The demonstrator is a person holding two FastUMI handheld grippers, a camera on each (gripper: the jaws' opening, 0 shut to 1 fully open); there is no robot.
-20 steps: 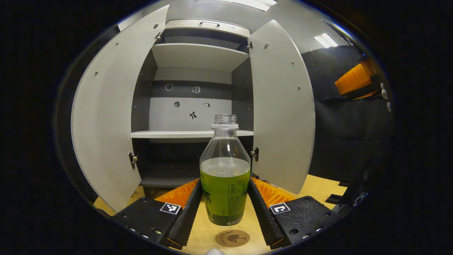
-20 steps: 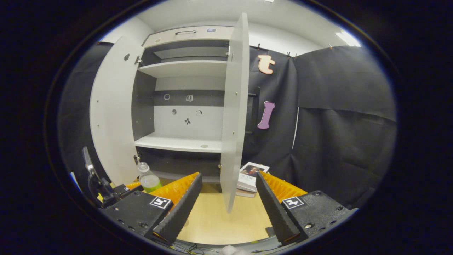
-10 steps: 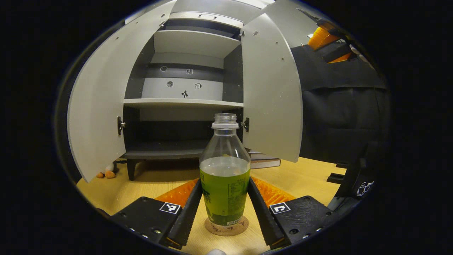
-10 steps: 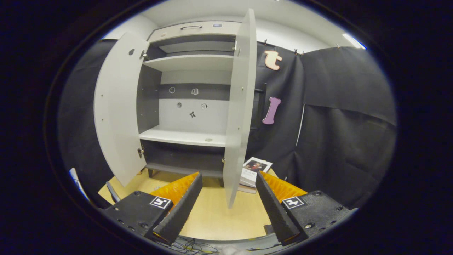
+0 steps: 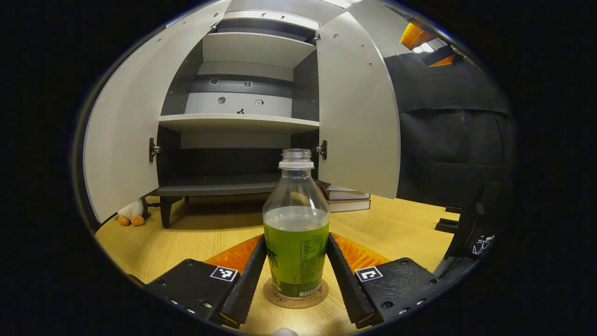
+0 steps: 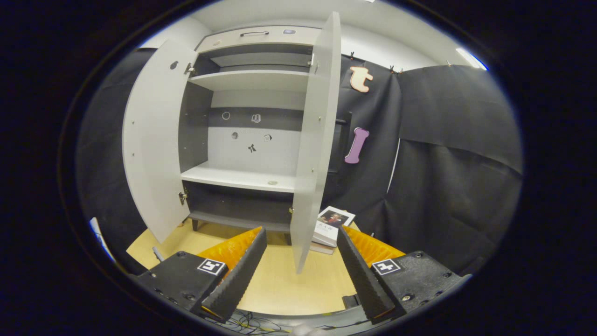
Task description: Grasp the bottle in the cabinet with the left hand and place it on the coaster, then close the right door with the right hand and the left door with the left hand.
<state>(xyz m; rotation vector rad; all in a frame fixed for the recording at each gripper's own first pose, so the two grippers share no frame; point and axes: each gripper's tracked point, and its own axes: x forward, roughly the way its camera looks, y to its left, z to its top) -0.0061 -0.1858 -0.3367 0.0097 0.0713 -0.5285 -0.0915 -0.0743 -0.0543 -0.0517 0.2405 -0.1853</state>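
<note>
A clear, uncapped bottle (image 5: 295,238) of green drink stands upright on a round cork coaster (image 5: 295,294) on the wooden table. My left gripper (image 5: 295,275) is shut on the bottle, one finger pressing each side of its label. Behind it the grey cabinet (image 5: 242,121) has its left door (image 5: 126,135) and right door (image 5: 359,112) swung wide. In the right gripper view my right gripper (image 6: 298,275) is open and holds nothing, raised before the edge of the right door (image 6: 315,144); the left door (image 6: 151,140) also stands wide.
A stack of books (image 5: 347,199) lies by the cabinet's right foot, also visible as books (image 6: 332,226) behind the right door. A small plush toy (image 5: 130,214) sits on the table at the left. Bare wooden table (image 6: 280,280) stretches before the cabinet.
My left gripper has lowered the bottle from above the table onto the coaster. The right gripper rose slightly and the cabinet sits a little more centred in its view.
</note>
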